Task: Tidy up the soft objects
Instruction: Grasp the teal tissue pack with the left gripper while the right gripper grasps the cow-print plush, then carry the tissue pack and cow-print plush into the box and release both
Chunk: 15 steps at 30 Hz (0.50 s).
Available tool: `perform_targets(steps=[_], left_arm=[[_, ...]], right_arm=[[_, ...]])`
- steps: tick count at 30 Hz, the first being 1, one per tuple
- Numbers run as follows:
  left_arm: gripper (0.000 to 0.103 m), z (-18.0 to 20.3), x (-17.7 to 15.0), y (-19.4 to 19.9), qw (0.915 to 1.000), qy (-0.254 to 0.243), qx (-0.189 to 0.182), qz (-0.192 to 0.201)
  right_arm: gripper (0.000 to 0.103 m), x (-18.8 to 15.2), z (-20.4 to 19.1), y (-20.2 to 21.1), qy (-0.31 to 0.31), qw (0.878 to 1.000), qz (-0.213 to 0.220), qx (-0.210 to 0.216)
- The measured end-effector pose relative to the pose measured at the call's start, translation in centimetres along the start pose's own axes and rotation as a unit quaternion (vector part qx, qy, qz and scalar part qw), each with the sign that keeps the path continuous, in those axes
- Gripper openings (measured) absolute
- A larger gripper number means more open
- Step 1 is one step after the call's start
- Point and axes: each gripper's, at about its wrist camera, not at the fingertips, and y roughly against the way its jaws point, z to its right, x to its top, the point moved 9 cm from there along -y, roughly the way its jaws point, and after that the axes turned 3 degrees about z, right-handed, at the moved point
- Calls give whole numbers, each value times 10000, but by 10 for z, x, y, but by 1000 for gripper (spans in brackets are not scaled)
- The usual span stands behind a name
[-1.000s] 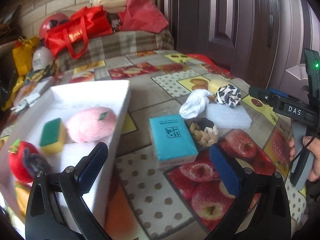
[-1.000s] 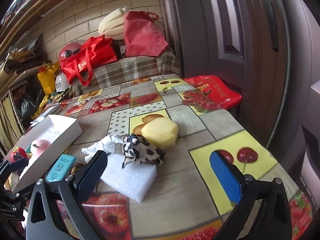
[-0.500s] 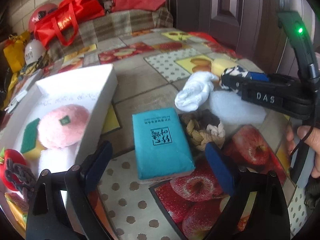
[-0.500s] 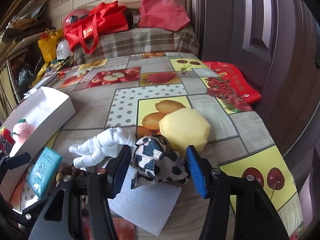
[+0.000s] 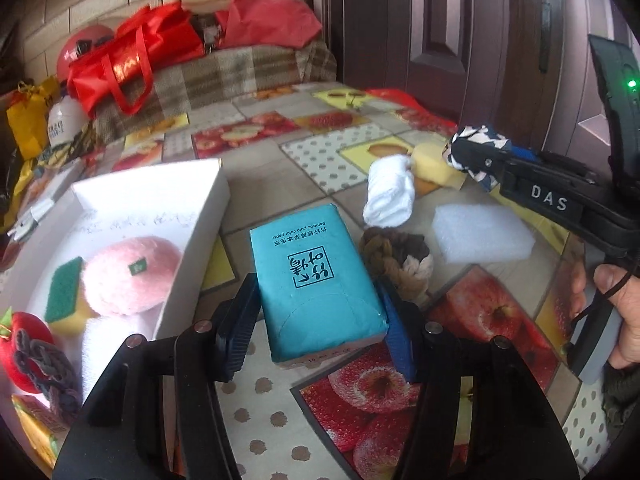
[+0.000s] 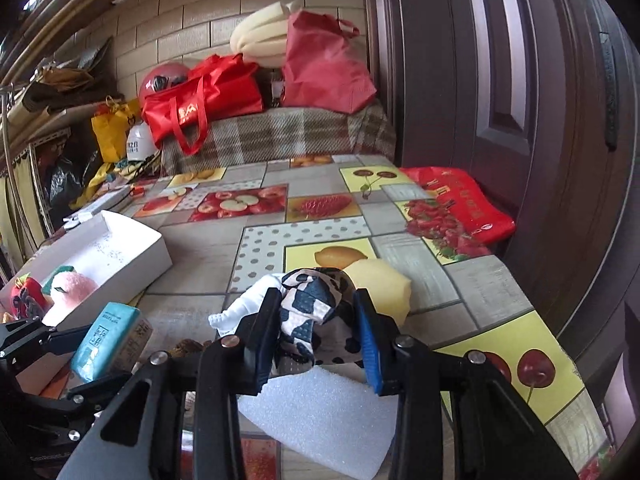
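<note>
Left tongs (image 5: 318, 332) are clamped on the teal tissue pack (image 5: 316, 280), one pad pressed to each long side, the pack's far end tipped up off the bench (image 5: 280, 420) as the right wrist view shows it. Just beside them on the left sits the white box (image 5: 192, 248), near the bench's left edge. Inside it, nearest first: a red plush fruit (image 5: 24, 344) with a grey knot on it, a green-and-yellow sponge (image 5: 66, 296), and a pink plush peach (image 5: 132, 276).

Right tongs (image 6: 316, 332) grip the black-and-white spotted cloth (image 6: 312, 308), bunched tight between the blue pads and lifted above the white foam block (image 6: 324, 420) that lies flat on the bench below. Touching the tissue pack's right side is a braided brown rope knot (image 5: 396, 256). Just beyond that, a white sock (image 5: 390, 192) lies crumpled, and beside it a yellow sponge (image 6: 384, 284), just past the spotted cloth.

Farther out, a red bag (image 6: 456, 204) lies flat at the bench's right edge against the dark door (image 6: 500, 80). At the far edge, a plaid-covered ledge (image 6: 280, 136) carries red shopping bags (image 6: 200, 100).
</note>
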Motion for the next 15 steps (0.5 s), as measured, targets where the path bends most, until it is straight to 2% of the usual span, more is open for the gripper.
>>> perform_targets(steps=[5,11,15], left_arm=[[57,3,9,31,9971,-125,134,744],[57,-5,4,65,9931,-184,162,1143],[57,-21,-1,75,9925,-73,293,1188]], right_arm=[[37,10,4,23,-88,9981,617,-38],[37,14,-5,36,126,9958,900,-117],[37,11,-7,38,114,9959,889,-79]])
